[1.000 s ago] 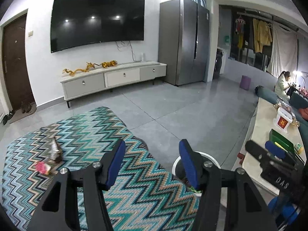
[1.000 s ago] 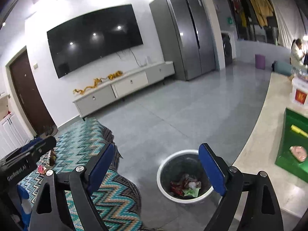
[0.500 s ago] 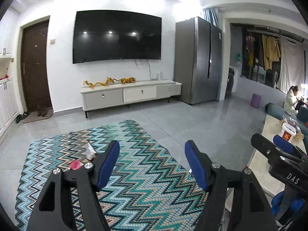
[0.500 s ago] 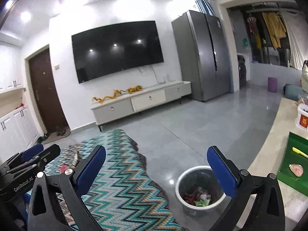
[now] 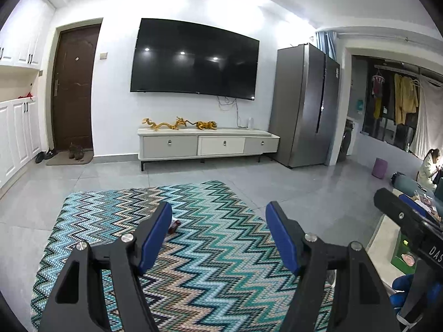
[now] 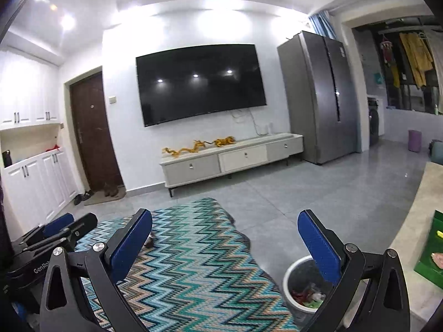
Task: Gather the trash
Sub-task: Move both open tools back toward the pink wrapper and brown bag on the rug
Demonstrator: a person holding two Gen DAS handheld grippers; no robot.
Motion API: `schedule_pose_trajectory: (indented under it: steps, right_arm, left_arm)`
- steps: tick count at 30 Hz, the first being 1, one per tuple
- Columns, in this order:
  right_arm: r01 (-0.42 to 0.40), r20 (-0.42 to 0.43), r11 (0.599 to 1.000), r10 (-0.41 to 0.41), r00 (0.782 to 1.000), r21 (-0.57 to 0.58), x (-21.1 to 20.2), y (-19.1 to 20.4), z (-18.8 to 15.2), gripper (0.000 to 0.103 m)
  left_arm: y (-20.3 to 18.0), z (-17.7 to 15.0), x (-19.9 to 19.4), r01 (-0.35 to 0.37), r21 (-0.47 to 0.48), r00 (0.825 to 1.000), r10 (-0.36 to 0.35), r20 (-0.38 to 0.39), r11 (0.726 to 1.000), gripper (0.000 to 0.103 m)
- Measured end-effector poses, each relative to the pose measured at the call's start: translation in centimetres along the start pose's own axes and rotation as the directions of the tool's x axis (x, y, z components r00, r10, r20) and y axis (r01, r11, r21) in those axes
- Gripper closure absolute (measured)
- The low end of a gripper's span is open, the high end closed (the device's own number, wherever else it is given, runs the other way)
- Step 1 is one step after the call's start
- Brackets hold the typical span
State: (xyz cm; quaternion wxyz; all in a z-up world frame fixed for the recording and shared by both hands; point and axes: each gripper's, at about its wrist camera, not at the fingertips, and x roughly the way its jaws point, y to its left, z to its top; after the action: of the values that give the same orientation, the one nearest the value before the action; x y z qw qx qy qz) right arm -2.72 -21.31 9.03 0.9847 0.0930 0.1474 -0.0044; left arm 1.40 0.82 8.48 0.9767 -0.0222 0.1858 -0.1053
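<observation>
Trouble seemed likeliest at the pickup. The small crumpled red-and-white wrapper [image 5: 174, 225] lay flat on the teal zigzag woven rug [image 5: 221, 249], so a low pinch might have snagged the weave or slid the scrap away. From the left wrist view it was mostly hidden behind the left finger of the left gripper [image 5: 218, 231], at about ten o'clock from the fingertips and a little beyond them. That gripper's blue pads stood moderately apart with nothing between them. The right gripper [image 6: 224, 238] gaped at its widest, also empty. Its view showed a dark scrap [image 6: 150, 242] at nine o'clock, just past its left finger. The round white trash bin [image 6: 293, 279], already holding litter, sat on the grey tile floor [image 6: 318, 202] at four o'clock, partly covered by the right finger.
</observation>
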Motion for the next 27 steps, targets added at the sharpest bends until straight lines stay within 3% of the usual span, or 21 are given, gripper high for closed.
schedule_pose_trajectory:
  steps: [4, 8, 15, 20, 23, 27]
  right_arm:
    - [-0.076, -0.041, 0.997, 0.076, 0.996, -0.009, 1.2, 1.5, -0.2, 0.0]
    - [-0.116, -0.106, 0.991, 0.109, 0.988, -0.07, 3.1, 3.7, -0.7, 0.0]
    - [-0.188, -0.19, 0.978, 0.167, 0.967, -0.094, 6.9, 5.6, -1.2, 0.001]
    - [-0.237, -0.231, 0.967, 0.209, 0.95, -0.097, 10.4, 6.8, -1.3, 0.005]
    - [-0.272, -0.272, 0.959, 0.242, 0.931, -0.077, 13.2, 7.3, -1.6, 0.01]
    - [-0.306, -0.339, 0.95, 0.268, 0.902, -0.063, 17.3, 8.3, -2.7, 0.017]
  left_arm:
    - [2.7, -0.5, 0.6, -0.024, -0.032, 1.0, 0.023, -0.02, 0.999, 0.034]
    - [6.9, -1.0, 1.9, -0.098, -0.055, 0.994, 0.095, -0.057, 0.994, 0.034]
    - [15.1, -1.5, 4.0, -0.246, -0.06, 0.964, 0.239, -0.115, 0.967, 0.034]
    - [18.3, -2.0, 6.5, -0.234, -0.07, 0.96, 0.219, -0.177, 0.97, 0.034]
    - [18.3, -2.8, 9.4, -0.156, -0.064, 0.961, 0.137, -0.24, 0.986, 0.034]
    - [17.4, -4.5, 14.2, -0.071, -0.062, 0.941, 0.046, -0.334, 0.996, 0.034]
